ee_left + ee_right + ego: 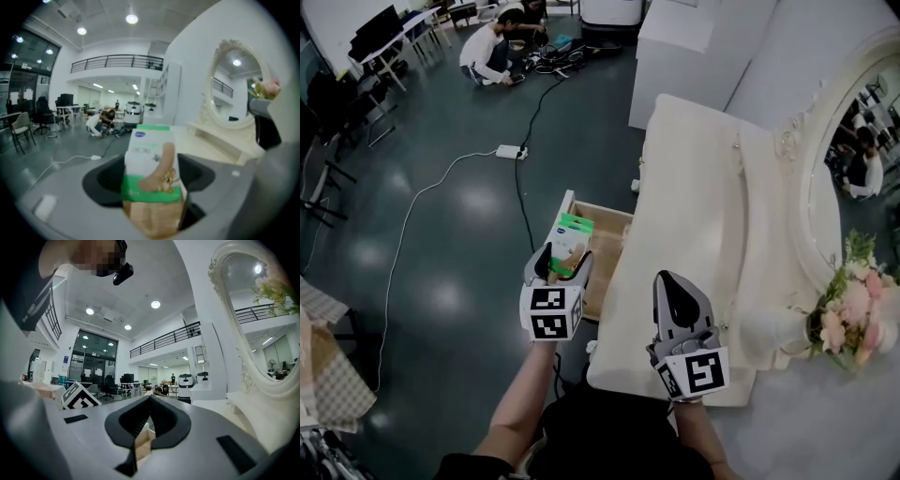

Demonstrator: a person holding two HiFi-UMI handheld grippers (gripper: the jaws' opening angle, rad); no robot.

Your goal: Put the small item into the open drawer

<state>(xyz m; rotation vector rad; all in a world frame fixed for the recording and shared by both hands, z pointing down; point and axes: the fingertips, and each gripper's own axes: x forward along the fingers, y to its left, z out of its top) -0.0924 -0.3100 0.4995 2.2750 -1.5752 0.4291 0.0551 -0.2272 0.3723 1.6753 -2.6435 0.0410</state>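
My left gripper (562,263) is shut on a small white-and-green box (569,242) printed with a foot; in the left gripper view the small box (152,164) stands upright between the jaws. In the head view it hangs over the near part of the open wooden drawer (607,251) pulled out of the cream dressing table (694,216). My right gripper (679,298) is shut with nothing in it, held above the tabletop's near end; in the right gripper view the right gripper (150,401) has its jaws meeting at the tips.
An oval mirror (853,159) with an ornate frame stands at the table's back. Pink flowers (853,305) sit at the near right. A power strip (509,152) and cables lie on the dark floor. A person (492,52) crouches far off.
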